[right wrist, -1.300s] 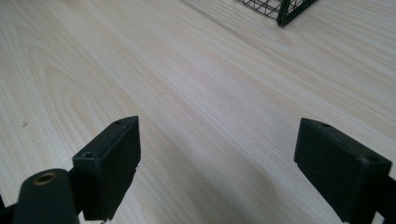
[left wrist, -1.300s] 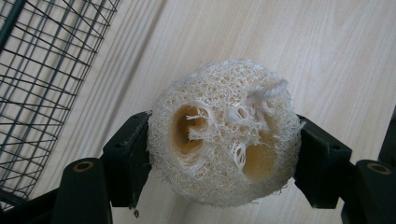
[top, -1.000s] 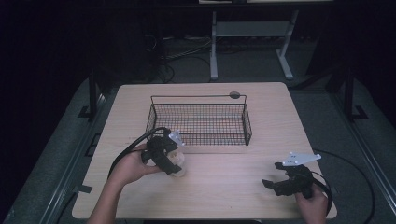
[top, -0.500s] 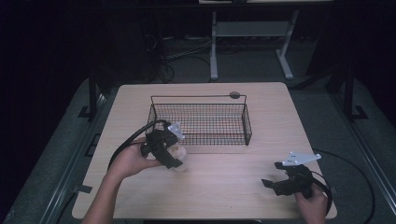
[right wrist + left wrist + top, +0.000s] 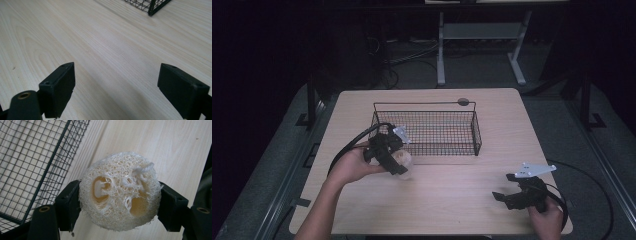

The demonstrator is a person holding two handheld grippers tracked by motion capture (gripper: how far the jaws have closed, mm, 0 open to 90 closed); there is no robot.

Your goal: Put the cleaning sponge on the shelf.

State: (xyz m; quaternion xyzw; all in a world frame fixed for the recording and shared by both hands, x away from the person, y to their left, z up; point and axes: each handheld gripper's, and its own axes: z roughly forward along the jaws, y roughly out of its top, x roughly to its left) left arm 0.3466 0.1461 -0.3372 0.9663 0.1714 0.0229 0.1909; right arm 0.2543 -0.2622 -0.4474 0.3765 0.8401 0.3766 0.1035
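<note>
Gripping a round, cream loofah sponge (image 5: 120, 191) of coarse fibrous mesh with a short cord loop, the left gripper (image 5: 398, 161) holds it between its matte black jaws above the pale wood-grain desk (image 5: 452, 200), just beside the black wire-mesh rectangular basket (image 5: 427, 131). The right gripper (image 5: 116, 87) rests with jaws wide apart. No writing is legible.

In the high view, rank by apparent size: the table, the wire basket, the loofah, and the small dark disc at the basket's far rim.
1. Table
2. Wire basket
3. Loofah, partly hidden by the left tool gripping it
4. Dark disc
</note>
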